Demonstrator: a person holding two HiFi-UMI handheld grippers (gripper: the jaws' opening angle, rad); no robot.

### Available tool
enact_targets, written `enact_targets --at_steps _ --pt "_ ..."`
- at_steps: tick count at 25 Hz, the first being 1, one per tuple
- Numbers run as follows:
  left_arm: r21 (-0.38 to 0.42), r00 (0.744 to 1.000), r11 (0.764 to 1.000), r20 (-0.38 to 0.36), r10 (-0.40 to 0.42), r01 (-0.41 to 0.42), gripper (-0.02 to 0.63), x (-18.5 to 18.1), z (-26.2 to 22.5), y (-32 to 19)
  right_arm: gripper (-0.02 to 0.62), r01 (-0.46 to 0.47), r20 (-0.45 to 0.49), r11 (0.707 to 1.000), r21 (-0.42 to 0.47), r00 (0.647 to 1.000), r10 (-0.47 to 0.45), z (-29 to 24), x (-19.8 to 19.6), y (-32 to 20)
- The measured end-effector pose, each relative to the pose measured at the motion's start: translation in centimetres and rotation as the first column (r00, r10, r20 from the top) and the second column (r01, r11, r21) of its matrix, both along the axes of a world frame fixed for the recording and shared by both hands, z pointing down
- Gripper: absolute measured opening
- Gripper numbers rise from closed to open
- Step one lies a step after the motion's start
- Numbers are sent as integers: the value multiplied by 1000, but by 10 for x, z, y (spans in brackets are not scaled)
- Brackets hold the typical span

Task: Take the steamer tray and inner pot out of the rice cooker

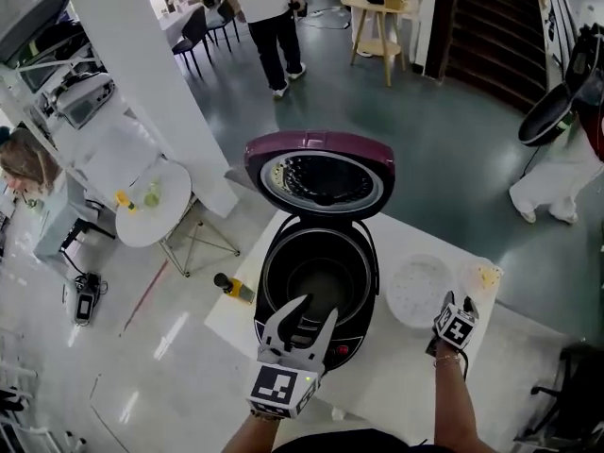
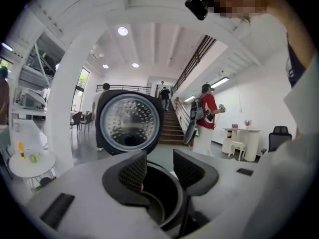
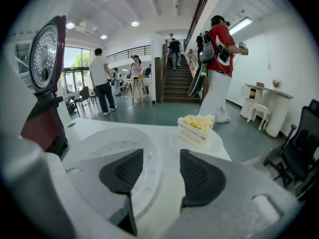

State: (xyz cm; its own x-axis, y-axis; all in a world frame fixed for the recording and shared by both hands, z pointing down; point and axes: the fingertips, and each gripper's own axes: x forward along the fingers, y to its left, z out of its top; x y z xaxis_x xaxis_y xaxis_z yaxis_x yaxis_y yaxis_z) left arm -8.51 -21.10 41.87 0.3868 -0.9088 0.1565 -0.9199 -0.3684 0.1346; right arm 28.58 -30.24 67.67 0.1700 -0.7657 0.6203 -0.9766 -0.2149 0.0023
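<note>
The rice cooker (image 1: 283, 295) stands on the white table (image 1: 396, 376) with its purple lid (image 1: 321, 173) raised. The dark inner pot (image 1: 321, 286) sits inside it. My left gripper (image 1: 310, 317) hovers over the cooker's front rim, open, with nothing between its fingers; the left gripper view shows the pot (image 2: 169, 195) just beyond the left gripper (image 2: 157, 171) and the lid's inner plate (image 2: 128, 121) behind. The white steamer tray (image 1: 420, 291) lies on the table right of the cooker. My right gripper (image 3: 162, 176) is open over the steamer tray (image 3: 109, 143), whose near rim runs under the gap, untouched.
A slice of cake (image 1: 483, 276) on a plate sits at the table's far right corner, just beyond the tray, as the cake (image 3: 198, 128) shows in the right gripper view. A small yellow-and-black object (image 1: 231, 286) lies left of the table. People walk on the floor beyond.
</note>
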Motion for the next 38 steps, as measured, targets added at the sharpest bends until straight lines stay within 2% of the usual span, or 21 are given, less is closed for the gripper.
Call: enact_targets --at_steps 2,3,4,5,8,10,12,14,16,17,19,21,22,23,26,29,30,32,34,36,38 --pt "-14 997 998 59 -54 55 164 -28 9 -6 236 -16 19 998 54 1000 15 -24 -9 2" --pt "-17 994 997 80 -73 75 165 -40 11 -9 241 9 31 996 88 999 -12 -39 -22 1" --pt "-21 993 996 83 -86 88 175 -51 12 -11 247 64 43 990 122 997 -70 -56 -40 -2" --pt "-31 994 995 71 -88 91 218 -60 14 -15 250 144 51 978 150 987 -153 -72 -64 -6" --pt "-97 997 993 46 -69 73 344 -81 32 -28 296 396 59 893 213 907 -416 -117 -148 -16" --pt "-132 988 989 142 -53 72 424 -93 48 -37 335 510 67 822 252 838 -541 -144 -200 -15" --pt "-169 960 984 279 -10 59 481 -99 67 -46 358 603 71 755 256 767 -637 -161 -243 -10" --pt "-238 939 971 334 77 5 506 -98 83 -52 359 701 41 694 164 698 -714 -158 -278 -3" --pt "-311 921 949 353 162 -48 506 -96 95 -60 385 774 -28 632 -26 632 -775 -141 -302 2" --pt "-340 901 939 388 192 -54 506 -98 101 -65 387 788 -69 602 -128 599 -798 -132 -310 3" --pt "-394 838 918 490 241 -33 506 -106 112 -75 387 782 -143 548 -296 531 -835 -118 -320 2" --pt "-470 780 882 542 314 -28 506 -109 126 -83 387 765 -172 494 -414 467 -867 -108 -325 -2" --pt "-507 762 861 543 353 -38 506 -108 133 -87 387 755 -173 473 -454 446 -878 -103 -326 -4" --pt "-534 750 844 541 382 -45 506 -107 140 -91 387 744 -174 462 -483 436 -883 -100 -327 -6" --pt "-593 719 805 550 425 -23 505 -110 161 -99 387 691 -194 458 -560 428 -883 -85 -324 -14" --pt "-656 683 754 558 471 17 503 -118 187 -102 387 632 -189 450 -631 437 -879 -65 -317 -21" --pt "-672 669 740 567 481 37 492 -122 195 -104 387 617 -188 451 -645 444 -876 -61 -316 -23" --pt "-680 654 729 587 477 79 414 -132 204 -108 385 601 -194 465 -650 461 -866 -59 -313 -28" --pt "-668 678 736 591 438 107 305 -139 205 -116 374 596 -207 478 -645 466 -860 -60 -313 -34" --pt "-660 702 742 583 409 116 287 -140 204 -119 357 593 -216 479 -647 460 -861 -60 -313 -35" --pt "-653 719 749 573 393 112 272 -139 202 -118 326 589 -226 499 -636 476 -850 -63 -312 -34"
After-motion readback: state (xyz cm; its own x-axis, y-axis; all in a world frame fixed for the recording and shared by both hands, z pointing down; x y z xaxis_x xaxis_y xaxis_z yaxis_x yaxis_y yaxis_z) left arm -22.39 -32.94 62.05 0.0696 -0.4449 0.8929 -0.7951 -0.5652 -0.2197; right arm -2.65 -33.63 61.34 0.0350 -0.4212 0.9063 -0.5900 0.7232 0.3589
